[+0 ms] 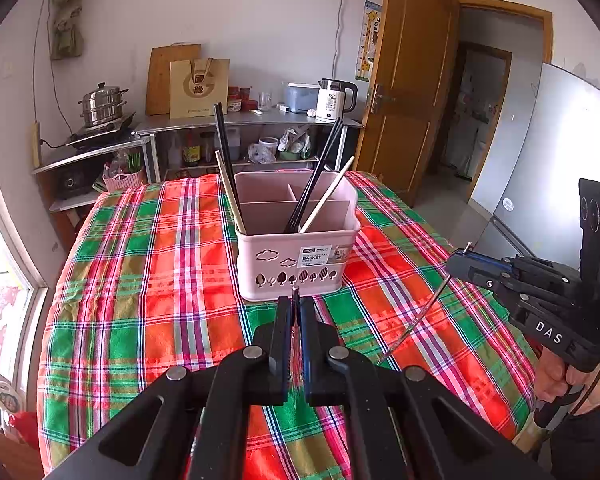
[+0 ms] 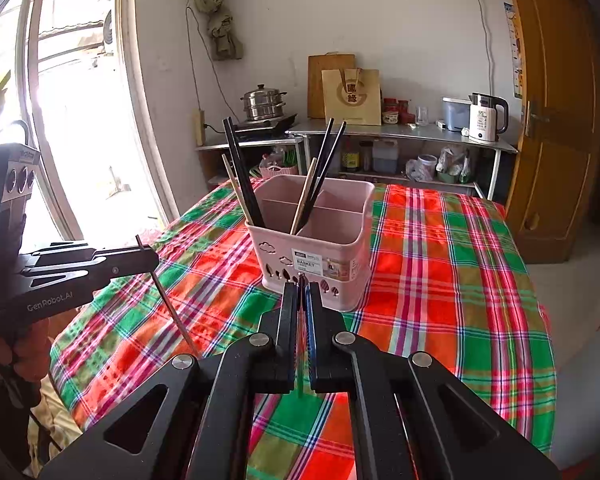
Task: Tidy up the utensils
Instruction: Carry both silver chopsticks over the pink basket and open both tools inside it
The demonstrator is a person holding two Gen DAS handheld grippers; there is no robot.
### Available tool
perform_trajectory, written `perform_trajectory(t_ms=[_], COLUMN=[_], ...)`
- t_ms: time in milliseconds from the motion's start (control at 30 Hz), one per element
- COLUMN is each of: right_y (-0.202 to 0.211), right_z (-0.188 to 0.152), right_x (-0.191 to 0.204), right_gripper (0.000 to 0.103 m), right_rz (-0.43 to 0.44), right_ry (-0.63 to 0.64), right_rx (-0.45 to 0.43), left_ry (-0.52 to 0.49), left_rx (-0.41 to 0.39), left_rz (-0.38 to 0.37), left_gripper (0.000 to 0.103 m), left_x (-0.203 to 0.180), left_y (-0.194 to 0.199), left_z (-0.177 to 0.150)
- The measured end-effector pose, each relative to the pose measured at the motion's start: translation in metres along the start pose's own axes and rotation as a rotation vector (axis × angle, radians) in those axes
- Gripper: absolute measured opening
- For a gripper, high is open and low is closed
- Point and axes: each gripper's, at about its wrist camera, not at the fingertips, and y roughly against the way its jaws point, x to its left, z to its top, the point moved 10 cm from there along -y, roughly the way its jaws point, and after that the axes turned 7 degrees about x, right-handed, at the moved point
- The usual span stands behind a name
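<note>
My left gripper (image 1: 295, 300) and right gripper (image 2: 301, 286) each pinch a thin metal utensil (image 1: 428, 308) at frame centre. Next, I judge: carry each over the pink basket (image 1: 300, 256), tip downward, then release.

"BASKET" on pink caddy label (image 1: 317, 256), "DAS" on right tool (image 1: 458, 266), "GenRobot.AI" on left tool (image 2: 150, 262), "55" on kettle (image 1: 332, 100)

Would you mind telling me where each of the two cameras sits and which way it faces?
Left wrist view: sits on the left gripper, looking forward and down at the pink basket on the plaid tablecloth; the right gripper, pinching a thin metal utensil, and a hand show at right.
Right wrist view: sits on the right gripper, facing the same basket; the left gripper, also shut on a thin utensil, shows at left.
Shared: basket, chopsticks, tablecloth, kettle.
</note>
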Motion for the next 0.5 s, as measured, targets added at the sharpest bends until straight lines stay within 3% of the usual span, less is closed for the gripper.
perform_trajectory(t_ms=[300, 500], right_y=[0.004, 0.004], right_z=[0.014, 0.038], right_x=[0.005, 0.009], right_gripper=[0.004, 0.004], right_rz=[0.008, 0.035], right_ry=[0.003, -0.007], right_rx=[-0.023, -0.055], left_ry=[0.008, 0.013], left_rx=[-0.002, -0.034], left_rz=[-0.008, -0.017], left_gripper=[0.004, 0.004], left_x=[0.009, 0.017], left_y=[0.004, 0.015], left_z=[0.015, 0.046])
